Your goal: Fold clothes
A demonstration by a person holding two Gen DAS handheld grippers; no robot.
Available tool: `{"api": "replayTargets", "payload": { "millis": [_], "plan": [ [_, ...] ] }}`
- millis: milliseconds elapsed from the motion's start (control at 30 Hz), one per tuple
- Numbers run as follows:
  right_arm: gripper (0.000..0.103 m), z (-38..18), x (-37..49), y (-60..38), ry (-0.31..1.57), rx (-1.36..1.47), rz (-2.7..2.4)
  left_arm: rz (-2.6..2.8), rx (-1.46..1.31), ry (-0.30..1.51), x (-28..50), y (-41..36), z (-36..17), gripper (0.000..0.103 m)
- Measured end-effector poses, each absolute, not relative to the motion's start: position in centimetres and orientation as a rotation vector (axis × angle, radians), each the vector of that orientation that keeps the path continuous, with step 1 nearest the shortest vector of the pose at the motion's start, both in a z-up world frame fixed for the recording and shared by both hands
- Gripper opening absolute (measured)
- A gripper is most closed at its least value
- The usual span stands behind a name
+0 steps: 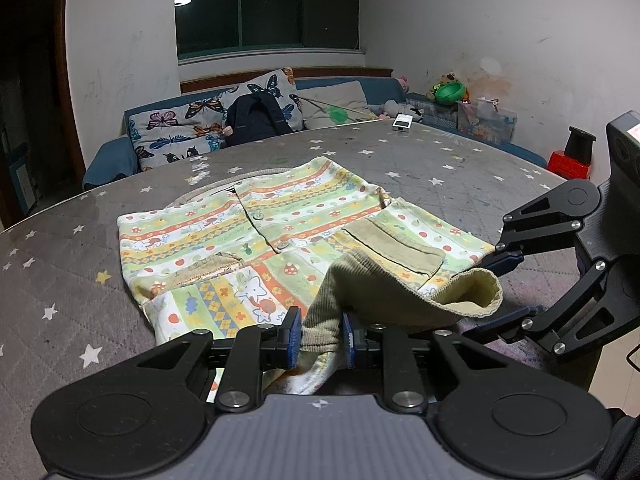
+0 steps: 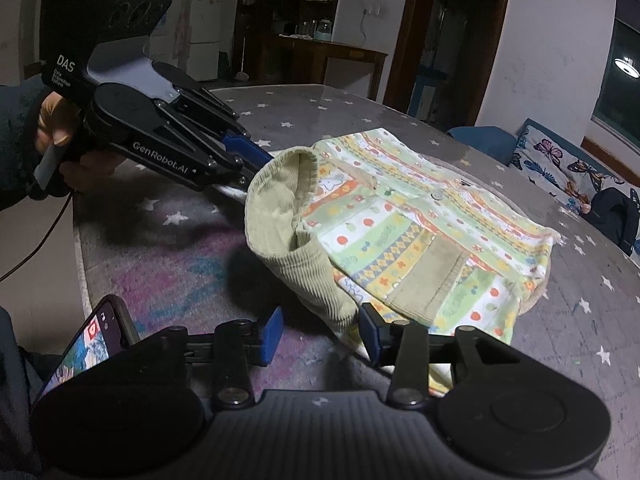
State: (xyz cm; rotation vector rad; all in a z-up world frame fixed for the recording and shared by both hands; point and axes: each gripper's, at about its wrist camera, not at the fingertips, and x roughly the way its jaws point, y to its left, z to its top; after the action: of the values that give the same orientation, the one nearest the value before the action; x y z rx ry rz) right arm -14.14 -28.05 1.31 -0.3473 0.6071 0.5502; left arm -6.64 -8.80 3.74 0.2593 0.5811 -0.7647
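Observation:
A child's striped patterned jacket (image 1: 256,236) with an olive corduroy lining lies on the grey star-print table (image 1: 60,264); it also shows in the right wrist view (image 2: 432,216). My left gripper (image 1: 320,336) is shut on the jacket's olive hem (image 1: 320,332) at the near edge and lifts it. It shows at the left of the right wrist view (image 2: 256,160). My right gripper (image 2: 322,334) is open, its jaws astride the lifted olive hem (image 2: 320,280). It shows at the right of the left wrist view (image 1: 510,284).
A phone (image 2: 86,344) leans at the near table edge by my right gripper. A small white device (image 1: 402,122) lies at the table's far edge. A sofa (image 1: 192,128) with butterfly cushions and a dark backpack (image 1: 256,120) stands behind the table.

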Motion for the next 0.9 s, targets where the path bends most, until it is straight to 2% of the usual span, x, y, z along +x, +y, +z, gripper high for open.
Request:
{"api": "replayTargets", "payload": {
  "millis": [167, 200, 267, 333, 567, 633, 900],
  "plan": [
    [0.038, 1.7, -13.5, -27.9, 0.592, -0.309, 0.557, -0.763, 0.256, 0.585, -6.7, -8.8, 3.8, 0.026],
    [0.034, 1.9, -13.4, -27.8, 0.589, -0.295, 0.562, -0.762, 0.256, 0.587, -6.7, -8.7, 3.8, 0.027],
    [0.016, 2.2, -13.0, -27.8, 0.59, -0.26, 0.566, -0.759, 0.259, 0.584, -6.8, -8.6, 3.8, 0.029],
    [0.009, 2.6, -12.4, -28.0, 0.586, -0.225, 0.552, -0.754, 0.27, 0.572, -7.1, -8.3, 3.8, 0.033],
    [0.008, 4.4, -10.0, -29.4, 0.568, -0.103, 0.508, -0.764, 0.328, 0.509, -8.7, -7.0, 4.1, 0.037],
    [0.008, 4.7, -9.5, -29.6, 0.565, -0.088, 0.5, -0.761, 0.348, 0.513, -8.8, -6.7, 3.8, 0.045],
    [0.008, 4.6, -8.1, -29.9, 0.585, -0.061, 0.495, -0.748, 0.399, 0.492, -8.5, -7.9, 3.1, 0.05]
  ]
}}
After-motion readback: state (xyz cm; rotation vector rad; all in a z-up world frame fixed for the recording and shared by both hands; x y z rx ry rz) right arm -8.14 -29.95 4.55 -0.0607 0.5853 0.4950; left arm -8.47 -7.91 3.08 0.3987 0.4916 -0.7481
